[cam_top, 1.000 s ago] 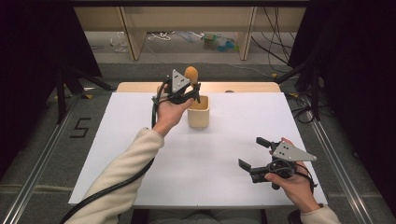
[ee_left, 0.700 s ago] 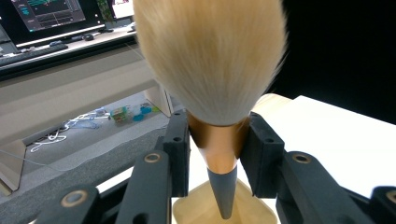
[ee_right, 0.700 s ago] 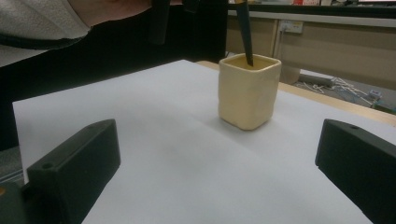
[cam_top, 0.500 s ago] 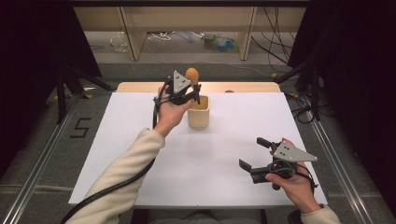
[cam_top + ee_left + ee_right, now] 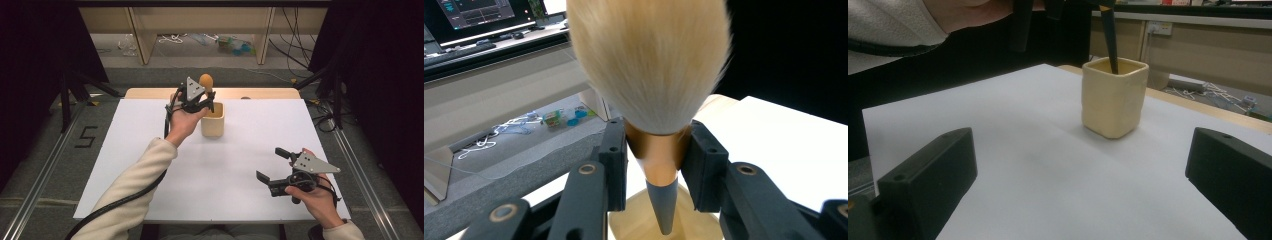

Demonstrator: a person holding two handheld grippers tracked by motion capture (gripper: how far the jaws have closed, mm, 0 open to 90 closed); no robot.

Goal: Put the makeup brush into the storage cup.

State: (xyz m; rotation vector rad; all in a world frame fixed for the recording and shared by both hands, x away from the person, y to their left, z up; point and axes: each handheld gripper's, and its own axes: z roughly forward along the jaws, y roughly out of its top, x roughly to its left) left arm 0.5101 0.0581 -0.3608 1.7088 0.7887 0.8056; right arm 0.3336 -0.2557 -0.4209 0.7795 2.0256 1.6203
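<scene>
Holding a makeup brush [image 5: 651,70] by its copper ferrule, the left gripper [image 5: 196,102] is poised directly over a cream, square-sided cup [image 5: 213,120] standing toward the far middle of the white table [image 5: 125,150]; its 2 jaws are pressed against either side of the ferrule, bristle head up, and the dark tapered handle is pointing down into the cup's mouth. In the right gripper view the handle is seen passing below the rim of the cup [image 5: 1113,97], leaning slightly off vertical, though whether its tip is touching the bottom cannot be told. The right gripper [image 5: 277,167] is resting well apart, near the front right of the table, its 2 jaws spread wide and gripping nothing. Judged from this arrangement, the brush is being stood in the cup and the release is the step at hand. The risks follow from the geometry — the bristle head is heavy and high, the handle is narrow, and the cup is light-looking and unsupported by the other hand. Opening the jaws while the tip is hanging above the bottom would be letting the brush drop and clatter against the wall; pulling away sideways rather than straight up could be dragging the ferrule along — tipping or sliding the cup.
</scene>
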